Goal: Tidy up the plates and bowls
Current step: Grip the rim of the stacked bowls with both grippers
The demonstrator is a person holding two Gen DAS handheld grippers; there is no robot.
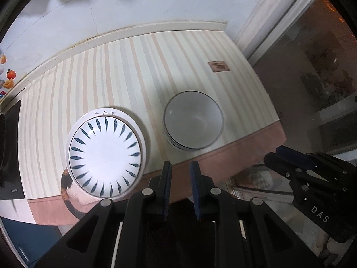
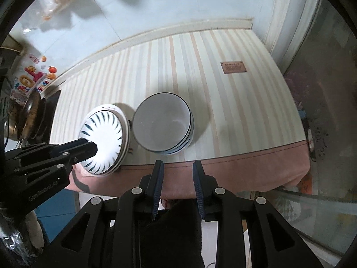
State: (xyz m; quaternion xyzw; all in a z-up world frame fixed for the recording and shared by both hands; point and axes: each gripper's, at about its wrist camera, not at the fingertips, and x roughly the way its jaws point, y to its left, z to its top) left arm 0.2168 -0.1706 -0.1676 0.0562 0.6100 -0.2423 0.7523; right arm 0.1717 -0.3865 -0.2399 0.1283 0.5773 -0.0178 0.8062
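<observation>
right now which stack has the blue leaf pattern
The plates, nearest the left tongs; the bowls beside them are plain white with a dark rim.

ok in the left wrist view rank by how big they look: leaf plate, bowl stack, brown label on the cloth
1. leaf plate, largest, though it sits nearer the camera
2. bowl stack, somewhat smaller
3. brown label, by far the smallest

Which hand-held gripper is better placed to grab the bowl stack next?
Right hand-held gripper: open and empty, facing the white dark-rimmed bowl stack; the left one sits between it and the leaf-patterned plates.
</observation>
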